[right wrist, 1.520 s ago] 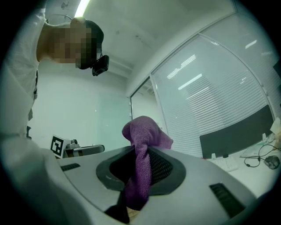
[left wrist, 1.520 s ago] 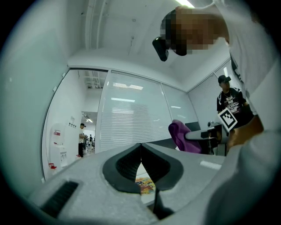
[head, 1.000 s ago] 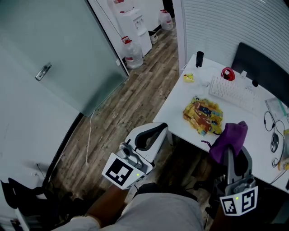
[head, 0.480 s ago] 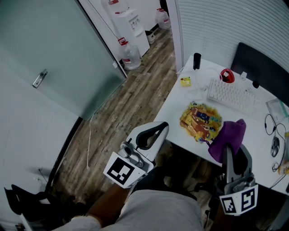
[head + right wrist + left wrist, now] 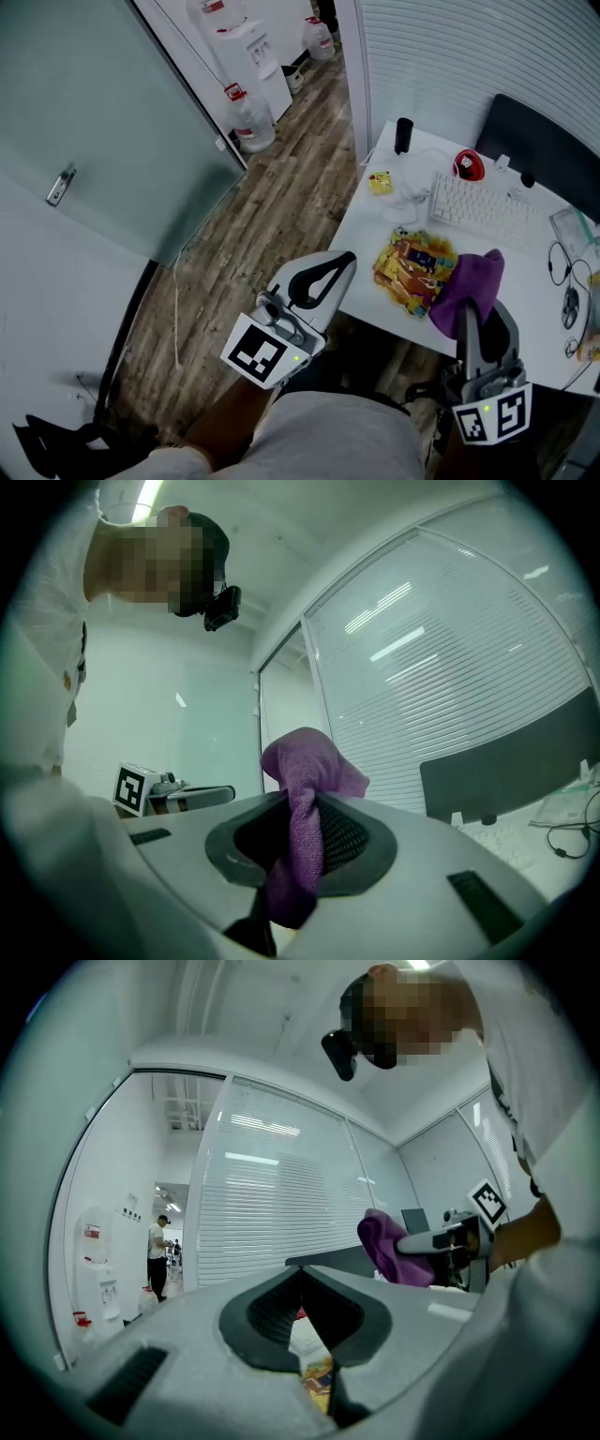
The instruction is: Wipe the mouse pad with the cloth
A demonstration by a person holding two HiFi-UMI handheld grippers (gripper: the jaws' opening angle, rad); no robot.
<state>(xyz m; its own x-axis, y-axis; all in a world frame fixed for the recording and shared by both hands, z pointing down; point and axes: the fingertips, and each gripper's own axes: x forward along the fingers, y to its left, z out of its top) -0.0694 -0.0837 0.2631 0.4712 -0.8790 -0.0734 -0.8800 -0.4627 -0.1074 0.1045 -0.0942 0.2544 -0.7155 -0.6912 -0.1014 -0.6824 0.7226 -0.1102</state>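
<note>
The cloth (image 5: 472,279) sits between the right gripper's (image 5: 480,315) jaws, at the surface's (image 5: 368,217) near edge. The mouse pad (image 5: 410,262) lies just left of those jaws, the keyboard (image 5: 478,206) beyond it. The left gripper's (image 5: 339,267) jaws reach the near edge left of the pad.

Head view high, steeply down over the left edge of the desk (image 5: 364,236), each gripper view close behind its jaws, tilted up at blinds (image 5: 262,1194), left's catching right gripper (image 5: 405,1241), right's catching left gripper (image 5: 220,795).

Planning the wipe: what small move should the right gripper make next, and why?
Probably ease the right gripper forward and down onto the mouse pad: its jaws grip the purple cloth, which seems held up above the desk, just beside the pad.
</note>
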